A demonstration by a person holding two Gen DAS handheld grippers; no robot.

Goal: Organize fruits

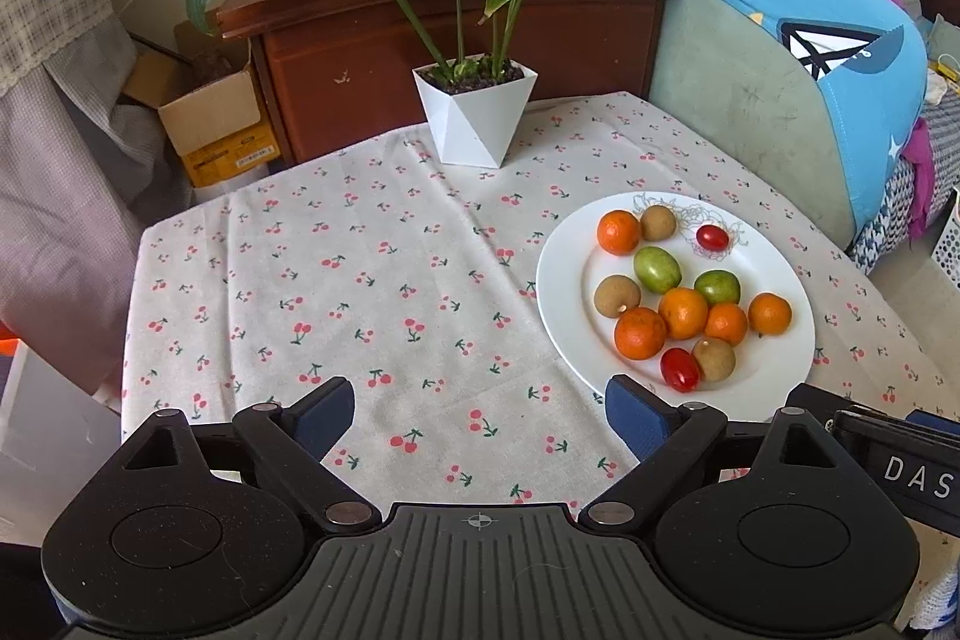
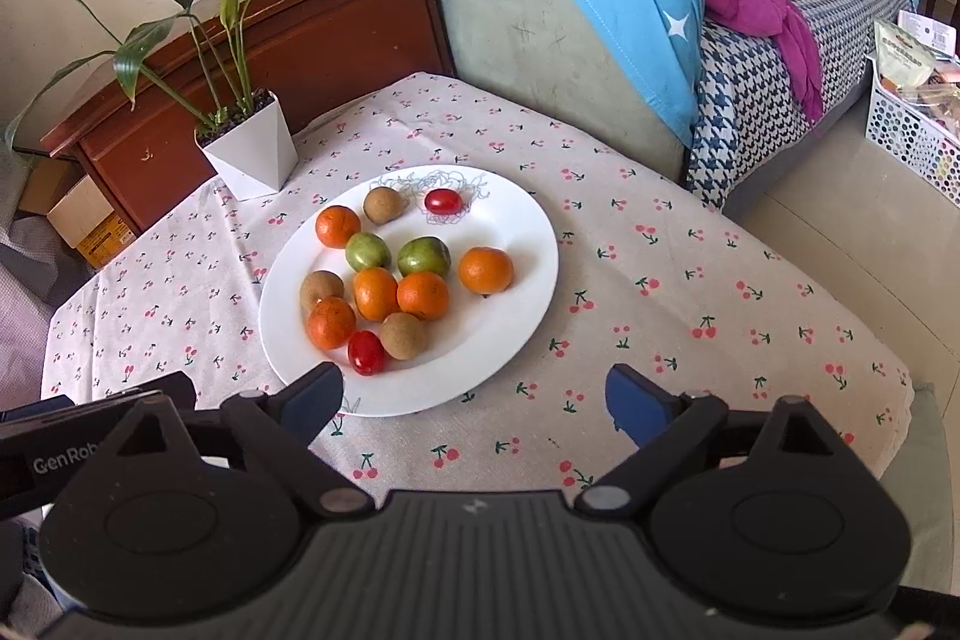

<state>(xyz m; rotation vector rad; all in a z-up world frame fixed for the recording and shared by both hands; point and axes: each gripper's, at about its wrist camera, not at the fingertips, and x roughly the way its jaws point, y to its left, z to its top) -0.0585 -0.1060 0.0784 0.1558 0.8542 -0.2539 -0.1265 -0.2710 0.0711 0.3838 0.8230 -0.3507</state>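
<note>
A white plate (image 1: 564, 292) (image 2: 516, 244) sits on the cherry-print tablecloth. It holds several small oranges (image 1: 639, 334) (image 2: 486, 270), two green fruits (image 1: 657, 269) (image 2: 423, 256), three brown fruits (image 1: 617, 296) (image 2: 404, 335) and two cherry tomatoes (image 1: 680, 369) (image 2: 366, 352). My left gripper (image 1: 480, 412) is open and empty above the cloth, left of the plate's near edge. My right gripper (image 2: 474, 397) is open and empty over the plate's near rim, its left finger (image 2: 312, 394) just before the near tomato.
A white potted plant (image 1: 474, 112) (image 2: 249, 148) stands at the table's far side. A wooden cabinet (image 1: 456, 40) is behind it. A sofa with a blue cover (image 2: 570, 10) borders the right. A white basket (image 2: 912, 130) stands far right. A cardboard box (image 1: 216, 118) sits left.
</note>
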